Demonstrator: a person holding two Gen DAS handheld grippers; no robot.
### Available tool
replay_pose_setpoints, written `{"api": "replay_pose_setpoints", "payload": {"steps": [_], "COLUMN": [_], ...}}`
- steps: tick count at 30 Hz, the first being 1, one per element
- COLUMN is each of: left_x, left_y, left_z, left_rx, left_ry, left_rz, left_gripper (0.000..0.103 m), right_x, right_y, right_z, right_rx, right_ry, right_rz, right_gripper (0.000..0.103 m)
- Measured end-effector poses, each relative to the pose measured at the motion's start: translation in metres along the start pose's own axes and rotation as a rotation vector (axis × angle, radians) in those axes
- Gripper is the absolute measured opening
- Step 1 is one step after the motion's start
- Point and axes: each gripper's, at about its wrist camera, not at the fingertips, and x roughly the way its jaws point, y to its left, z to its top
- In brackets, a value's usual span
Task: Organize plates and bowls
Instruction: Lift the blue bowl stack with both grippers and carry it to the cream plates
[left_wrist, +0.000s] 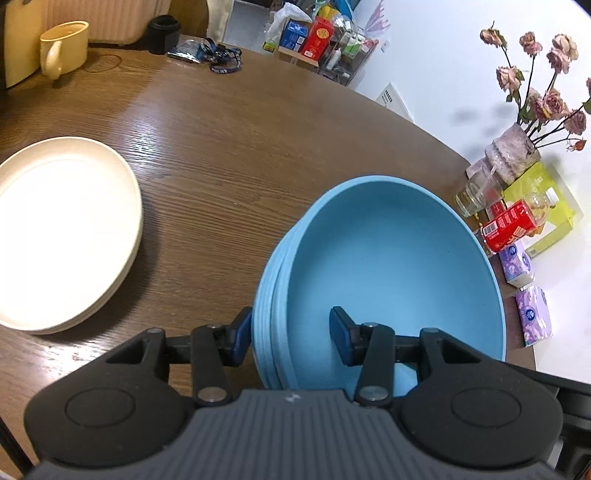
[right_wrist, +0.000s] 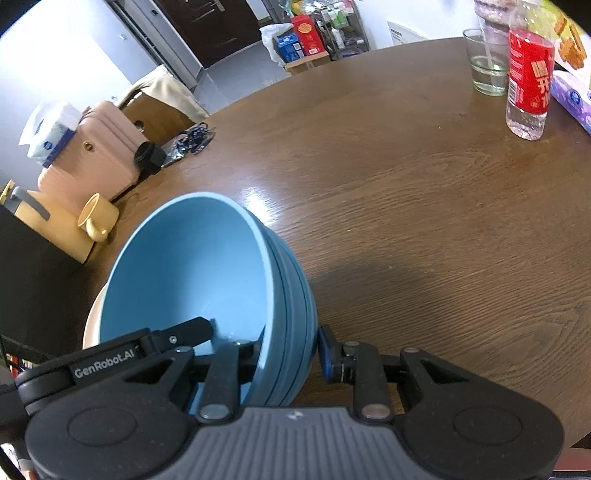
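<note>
Bowls (left_wrist: 388, 266), light blue and nested in a stack, sit between two hand-held grippers above a brown wooden worktop (left_wrist: 229, 140).

Far left in the left wrist view, a stack of cream plates (left_wrist: 62, 236) rests flat on the worktop, well apart from the bowls. A yellow mug (left_wrist: 64, 46) stands near the far edge.

Next comes the left gripper (left_wrist: 291, 334). Its jaws are partly open and straddle the near side of the stack: one blue pad outside against the ribbed rims, the other inside the top bowl. They appear to clamp the stacked walls.

From the right wrist view, the right gripper (right_wrist: 291, 350) holds the opposite side the same way, jaws narrowly open, one finger inside the bowl, one blue pad (right_wrist: 327, 352) outside. The stack looks raised off the worktop, with a shadow below; a cream rim shows under its left edge.

Farthest right stand a drinking glass (right_wrist: 487, 62) and a red-labelled bottle (right_wrist: 528, 81).

The plates lie left of the stack, on the left hand's side, so any carry towards them would likely lead leftward, both grips kept level.
</note>
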Motion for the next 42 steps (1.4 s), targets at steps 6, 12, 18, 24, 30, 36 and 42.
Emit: {"api": "replay_pose_setpoints", "payload": {"steps": [6, 12, 18, 24, 30, 36, 42], "left_x": [-0.018, -0.036, -0.052, -0.069, -0.083, -0.093, -0.096], "left_y": [0.015, 0.030, 0.049, 0.068, 0.091, 0.115, 0.136], "left_z": [-0.004, -0.007, -0.010, -0.011, -0.010, -0.004, 0.004], "left_rx": [-0.016, -0.031, -0.057, -0.081, -0.108, -0.138, -0.163], "left_ry": [-0.026, -0.057, -0.077, -0.102, -0.121, -0.133, -0.138], "left_rz": [0.005, 0.013, 0.014, 0.022, 0.040, 0.056, 0.071], "left_gripper": [0.045, 0.045, 0.044, 0.044, 0.044, 0.044, 0.044], "right_x": [-0.006, -0.011, -0.015, -0.016, -0.012, -0.004, 0.013], "right_y": [0.020, 0.040, 0.061, 0.084, 0.110, 0.137, 0.161], "right_z": [-0.010, -0.019, -0.028, -0.035, -0.041, -0.044, -0.041], "right_rx": [-0.028, -0.055, -0.085, -0.117, -0.149, -0.177, -0.194], "right_ry": [-0.005, -0.011, -0.010, -0.009, 0.002, 0.016, 0.033], "right_rz": [0.010, 0.025, 0.030, 0.041, 0.058, 0.070, 0.077], "right_gripper": [0.023, 0.023, 0.023, 0.023, 0.023, 0.023, 0.023]}}
